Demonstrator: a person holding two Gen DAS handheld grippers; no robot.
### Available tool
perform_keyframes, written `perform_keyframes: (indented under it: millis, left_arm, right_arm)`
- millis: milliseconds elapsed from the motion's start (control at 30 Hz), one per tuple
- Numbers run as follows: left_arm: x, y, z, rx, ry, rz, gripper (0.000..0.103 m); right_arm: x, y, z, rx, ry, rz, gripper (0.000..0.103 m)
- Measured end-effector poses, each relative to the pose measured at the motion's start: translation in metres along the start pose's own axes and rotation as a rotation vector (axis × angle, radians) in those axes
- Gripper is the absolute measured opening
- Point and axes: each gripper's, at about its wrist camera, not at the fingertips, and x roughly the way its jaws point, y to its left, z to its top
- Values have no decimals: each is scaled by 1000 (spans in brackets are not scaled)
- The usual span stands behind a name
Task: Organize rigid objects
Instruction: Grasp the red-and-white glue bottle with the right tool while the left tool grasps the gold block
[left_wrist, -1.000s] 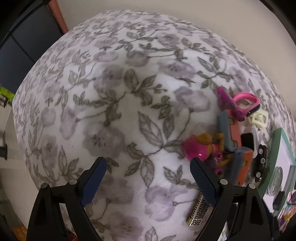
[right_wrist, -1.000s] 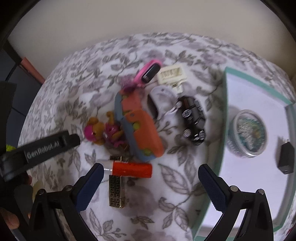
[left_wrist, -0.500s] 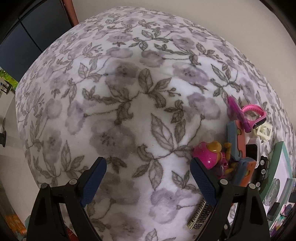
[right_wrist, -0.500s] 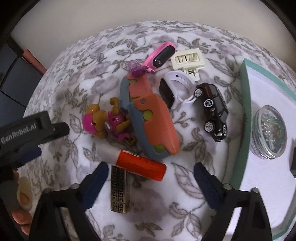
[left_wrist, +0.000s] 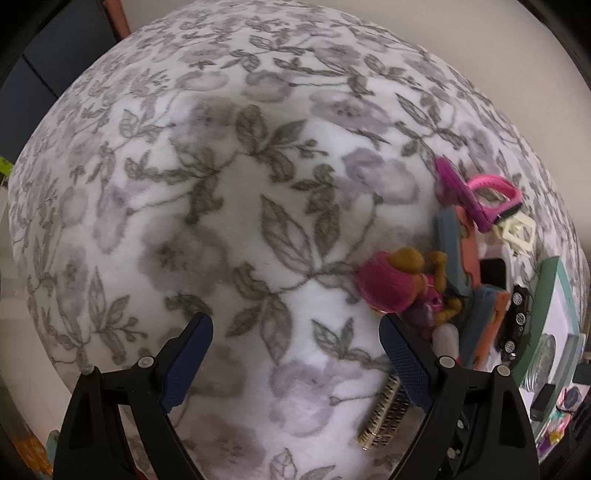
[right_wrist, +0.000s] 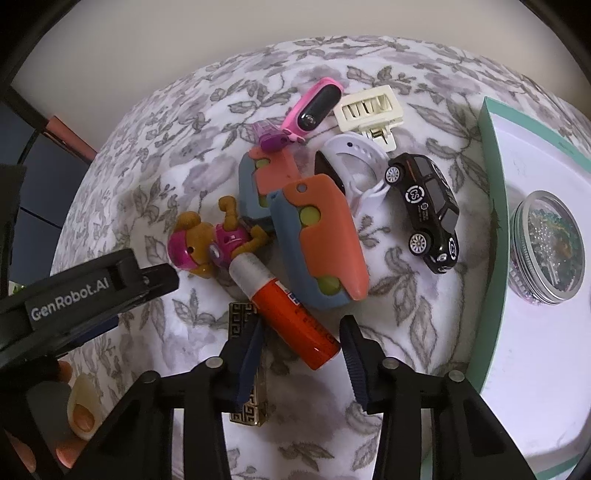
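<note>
Diagonally, red tube (right_wrist: 291, 309), cap (right_wrist: 248, 270) upper-left

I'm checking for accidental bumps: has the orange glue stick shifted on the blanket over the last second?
Yes. The orange glue stick swung from level to diagonal, crossing the gold patterned bar's top corner, between the right gripper's closing fingers.

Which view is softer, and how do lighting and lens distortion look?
Left wrist view: dim, slightly blurred toward the toy pile; the floral cloth bulges like a dome from fisheye. Right wrist view: brighter and sharp, a small glare streak on the orange tube; dark vignette corners in both.
</note>
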Motion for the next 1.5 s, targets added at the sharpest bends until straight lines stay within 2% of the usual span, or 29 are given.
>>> perform_keyframes:
  millis: [333,833,900,967,1200,1267,1367,1500]
  left_arm:
    - [13,-27,-7,78,35,-22,92]
    - [34,-91,-46,213,87,-41,91]
    - [36,-92,-48,218,92,-44,87]
    - [38,-93,-51,222,96,-39,77]
    - [34,-96,-57,256,84,-31,60]
    - [32,-99,-57,263,79,-32,50]
    - [31,-102,-57,270,73,-20,45]
    - [28,-102,-56,270,73,-22,45]
  right_arm:
    - [-8,-14,-11,22,13,-12,34]
    - [-19,-35,-29,39,73,-48,34]
    - [-20,-36,-30,37,70,-50,34]
    - [-20,-36,-30,31,66,-55,34]
    - [-18,-30,-27,9,68,-76,36]
    - [-16,-29,-27,2,66,-82,37]
    - [-14,-26,-25,-7,60,-88,37]
    - [-9,-20,-23,-25,57,-103,37]
